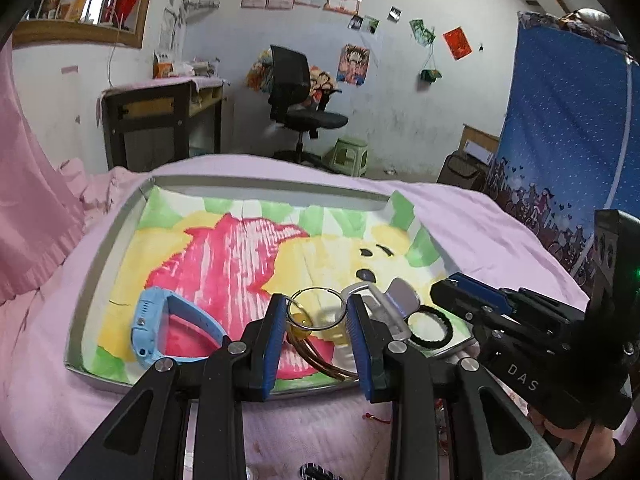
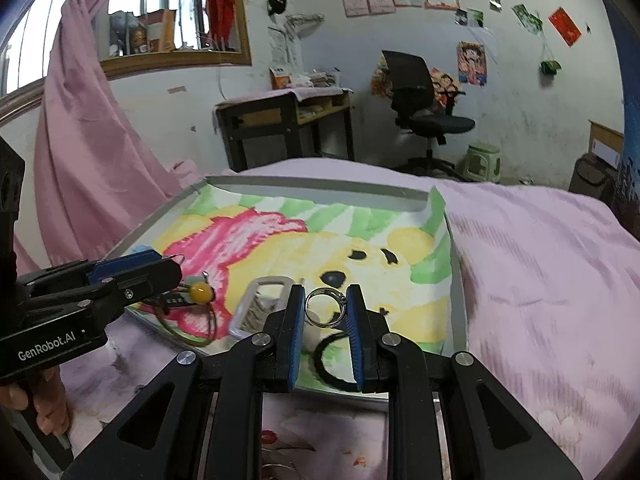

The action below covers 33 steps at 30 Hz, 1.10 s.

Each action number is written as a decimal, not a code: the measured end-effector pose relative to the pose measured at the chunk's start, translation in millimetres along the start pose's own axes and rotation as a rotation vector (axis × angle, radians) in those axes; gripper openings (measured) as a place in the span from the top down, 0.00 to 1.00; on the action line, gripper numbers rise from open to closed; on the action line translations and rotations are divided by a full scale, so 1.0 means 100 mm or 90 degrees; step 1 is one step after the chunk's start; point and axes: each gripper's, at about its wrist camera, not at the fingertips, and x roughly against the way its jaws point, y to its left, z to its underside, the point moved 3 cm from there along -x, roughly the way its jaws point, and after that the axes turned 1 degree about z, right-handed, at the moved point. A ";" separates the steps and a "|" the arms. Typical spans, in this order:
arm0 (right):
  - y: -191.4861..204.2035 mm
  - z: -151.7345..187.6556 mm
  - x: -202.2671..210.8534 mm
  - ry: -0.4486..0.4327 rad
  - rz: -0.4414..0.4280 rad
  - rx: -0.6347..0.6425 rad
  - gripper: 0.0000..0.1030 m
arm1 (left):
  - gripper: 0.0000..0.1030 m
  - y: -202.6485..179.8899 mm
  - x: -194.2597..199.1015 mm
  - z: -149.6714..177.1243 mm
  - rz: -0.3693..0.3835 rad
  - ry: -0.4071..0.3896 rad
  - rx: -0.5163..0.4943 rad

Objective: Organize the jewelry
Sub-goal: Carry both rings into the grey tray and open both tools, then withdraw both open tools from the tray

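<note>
A metal tray (image 1: 102, 248) lined with a bear-print cloth lies on the pink bed. My left gripper (image 1: 316, 312) is shut on a thin gold hoop (image 1: 315, 289) with a yellow bead (image 1: 300, 322) and a brown cord, held just above the tray's near edge. My right gripper (image 2: 326, 306) is shut on a small silver ring (image 2: 325, 307) above the tray's front right. In the tray lie a blue watch (image 1: 160, 320), a silver clip (image 2: 256, 304) and a black ring (image 1: 430, 330).
The pink bedcover (image 2: 540, 260) rises in a fold along the tray's right side. A pink curtain (image 2: 80, 160) hangs at the left. A desk (image 2: 288, 120), an office chair (image 2: 424, 108) and a green stool (image 2: 482, 162) stand beyond the bed.
</note>
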 end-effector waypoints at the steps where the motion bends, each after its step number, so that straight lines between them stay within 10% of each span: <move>1: -0.01 0.01 -0.02 0.004 0.002 -0.004 0.82 | 0.71 0.01 -0.03 0.00 -0.004 0.010 0.002; 26: -0.09 0.20 -0.27 0.103 0.021 -0.015 0.82 | 0.71 0.04 -0.24 0.13 -0.027 0.098 0.016; 33: -0.10 0.16 -0.17 0.080 0.020 -0.020 0.64 | 0.58 0.11 -0.11 0.10 -0.034 0.075 0.037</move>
